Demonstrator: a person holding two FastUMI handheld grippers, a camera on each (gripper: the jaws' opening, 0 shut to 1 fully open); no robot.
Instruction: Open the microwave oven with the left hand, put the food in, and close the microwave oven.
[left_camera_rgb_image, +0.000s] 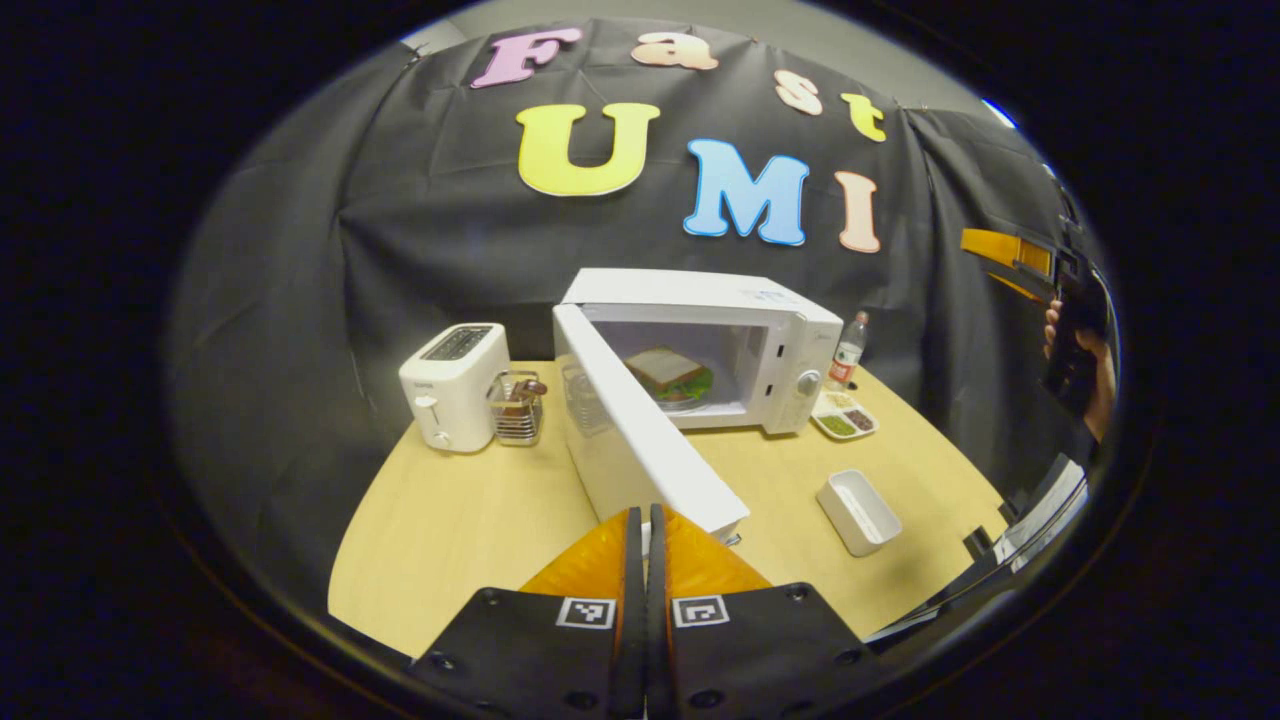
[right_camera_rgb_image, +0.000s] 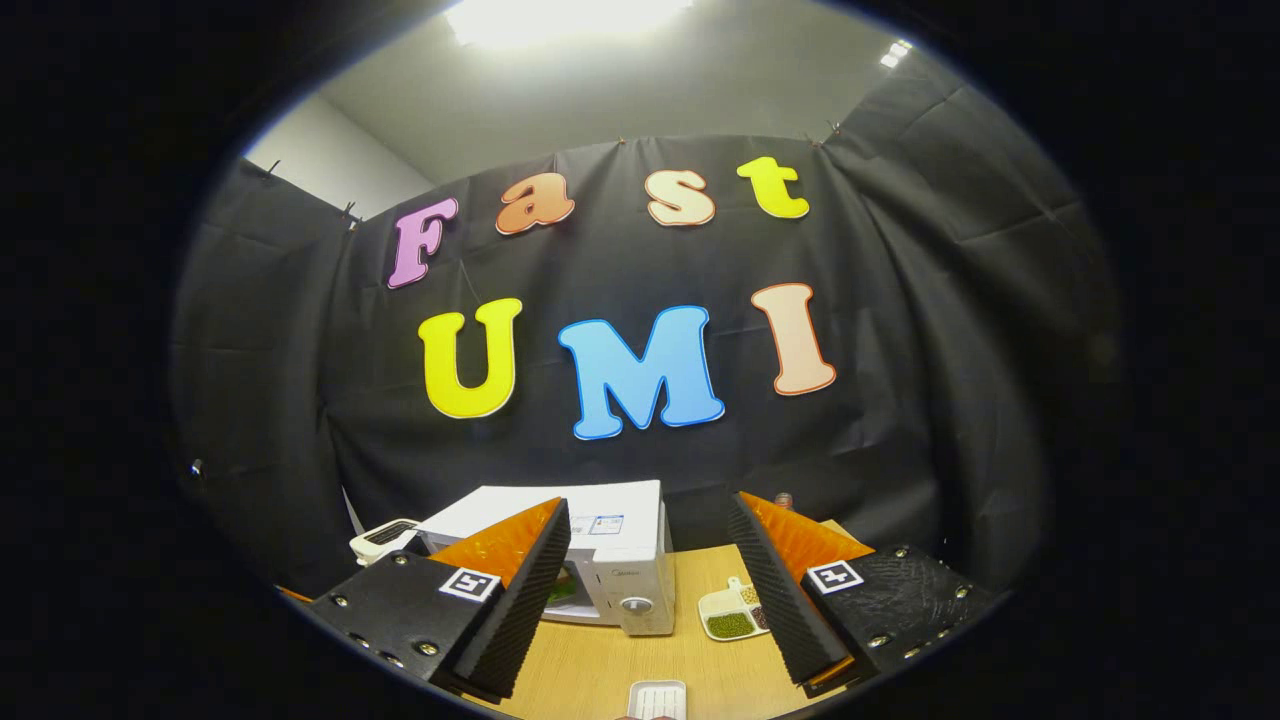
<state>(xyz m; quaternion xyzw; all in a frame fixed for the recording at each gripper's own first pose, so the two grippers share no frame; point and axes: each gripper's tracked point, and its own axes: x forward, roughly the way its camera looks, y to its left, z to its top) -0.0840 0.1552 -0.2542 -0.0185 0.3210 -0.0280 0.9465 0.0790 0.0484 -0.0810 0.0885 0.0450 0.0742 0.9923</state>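
Sandwich (left_camera_rgb_image: 668, 372) of brown bread with green leaves sits on a plate inside the white box-shaped microwave oven (left_camera_rgb_image: 770, 330), which stands at the far side of the pale wooden bench (left_camera_rgb_image: 470, 520). The oven's long side runs left to right and its open mouth faces the near side. Its white door (left_camera_rgb_image: 640, 440) swings out from the left edge, and the door's long edge points from the oven toward the near side of the bench.

In the left gripper view, the left tongs (left_camera_rgb_image: 646, 530) are pressed together, just beside the near end of the door; I cannot tell if they touch it. Left of the oven stand a white toaster (left_camera_rgb_image: 452, 385) and a small wire basket (left_camera_rgb_image: 517, 408). Right of the oven are a clear bottle with a red label (left_camera_rgb_image: 848, 352), a small white dish with three food spots (left_camera_rgb_image: 845, 415), and, nearer, an empty white box tray (left_camera_rgb_image: 858, 510). Far to the right, a hand (left_camera_rgb_image: 1075, 360) holds the other tool up high.

In the right gripper view, the right tongs (right_camera_rgb_image: 648, 590) are spread wide, holding nothing, raised above the bench. This view looks higher and takes in the ceiling light (right_camera_rgb_image: 565, 18). The oven, dish and tray show between the tongs.
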